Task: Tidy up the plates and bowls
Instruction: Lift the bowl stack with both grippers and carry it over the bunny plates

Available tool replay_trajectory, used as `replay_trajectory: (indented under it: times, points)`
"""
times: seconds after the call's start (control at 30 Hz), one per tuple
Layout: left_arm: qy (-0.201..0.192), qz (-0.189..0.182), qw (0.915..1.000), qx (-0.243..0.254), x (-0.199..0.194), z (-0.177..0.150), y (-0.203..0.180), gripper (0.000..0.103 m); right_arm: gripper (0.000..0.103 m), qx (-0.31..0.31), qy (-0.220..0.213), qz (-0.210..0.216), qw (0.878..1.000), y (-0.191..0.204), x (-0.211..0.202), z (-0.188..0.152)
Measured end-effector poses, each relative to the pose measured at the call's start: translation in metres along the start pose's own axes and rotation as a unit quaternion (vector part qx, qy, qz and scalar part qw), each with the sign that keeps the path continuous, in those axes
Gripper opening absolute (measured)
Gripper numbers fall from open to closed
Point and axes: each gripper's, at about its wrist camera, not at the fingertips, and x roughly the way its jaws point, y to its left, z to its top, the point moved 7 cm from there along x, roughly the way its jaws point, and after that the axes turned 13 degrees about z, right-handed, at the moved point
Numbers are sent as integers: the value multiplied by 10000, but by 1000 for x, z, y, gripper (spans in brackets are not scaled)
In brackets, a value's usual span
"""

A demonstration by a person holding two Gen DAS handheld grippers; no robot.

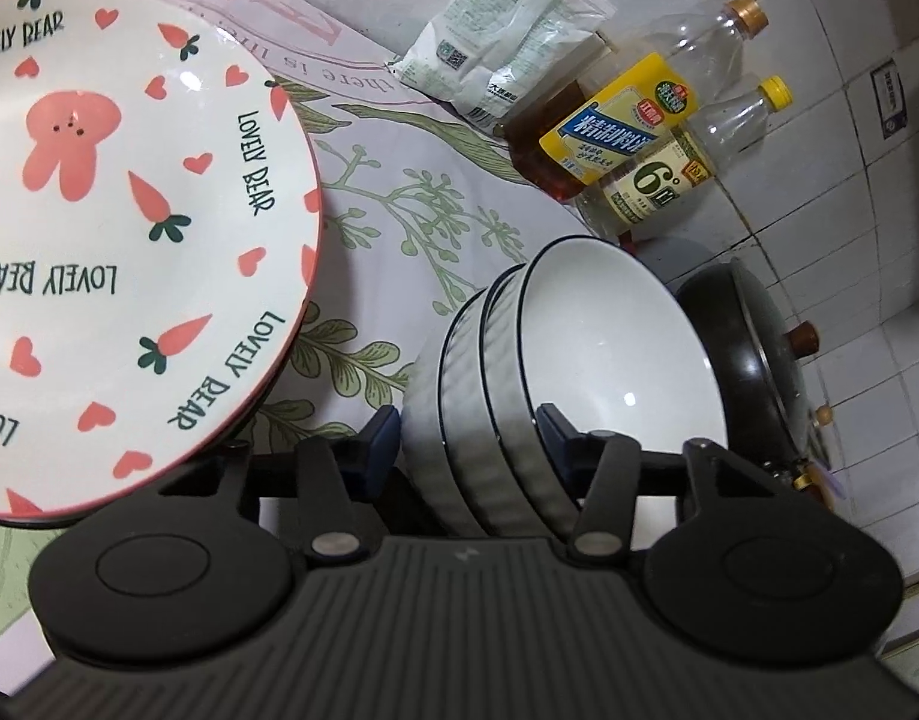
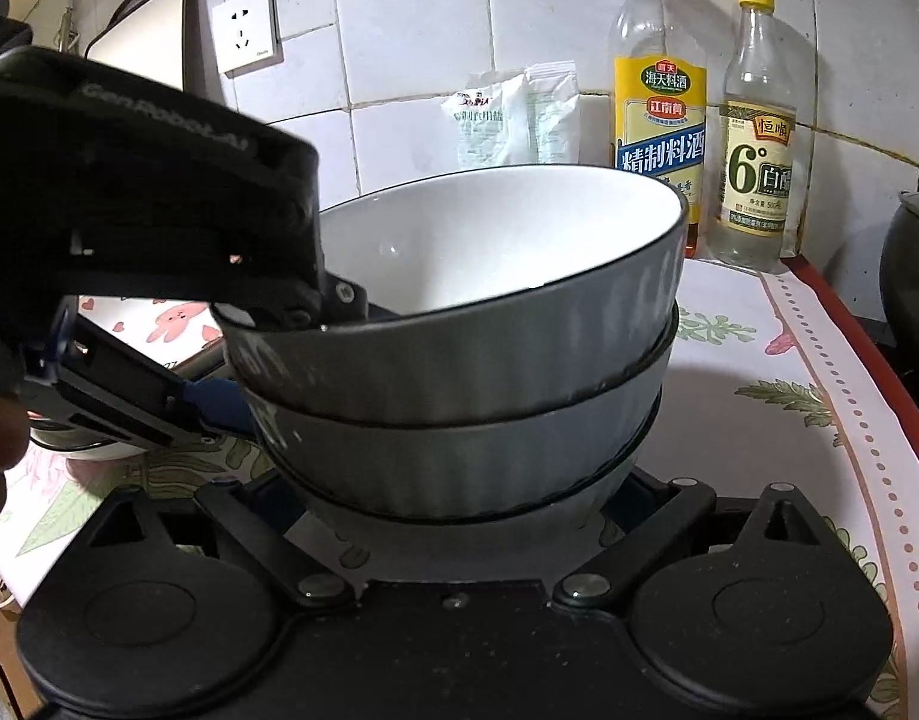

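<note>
Bowls (image 1: pixel 579 372) | left tongs (image 1: pixel 468 438) gripping rims | right tongs (image 2: pixel 459 516) wide open

plate (image 1: pixel 117 222): showing white with a pink rim, pink rabbit, hearts and carrots, and dark "LOVELY BEAR" lettering
bowls (image 2: pixel 459 372): showing grey ribbed outsides, white insides, thin dark rims
tablecloth (image 1: pixel 375 228): showing pale ground with green leaf sprigs, a pink dotted band at the edge
tall bottle (image 2: pixel 660 120): wearing a gold cap and a yellow and blue label
smaller bottle (image 2: pixel 756 150): wearing a yellow cap and a pale label
wall tiles (image 2: pixel 411 18): showing white
</note>
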Motion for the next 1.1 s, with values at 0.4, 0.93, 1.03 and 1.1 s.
replay_trajectory:
  times: [0.4,0.93,1.03,1.1]
  points:
    - [-114,216,9992,330,-3,-6,-4,44,99,-77,-107,2,9999,4,-4,-4]
    - [-194,369,9966,706,-29,-14,3,44,99,-56,-322,29,9995,28,-15,-7]
    - [-237,332,9963,750,-38,-14,4,44,99,-177,-365,29,9992,34,-18,-4]
    - [-260,314,9962,774,-46,-14,5,44,99,-259,-395,17,9989,39,-22,-1]
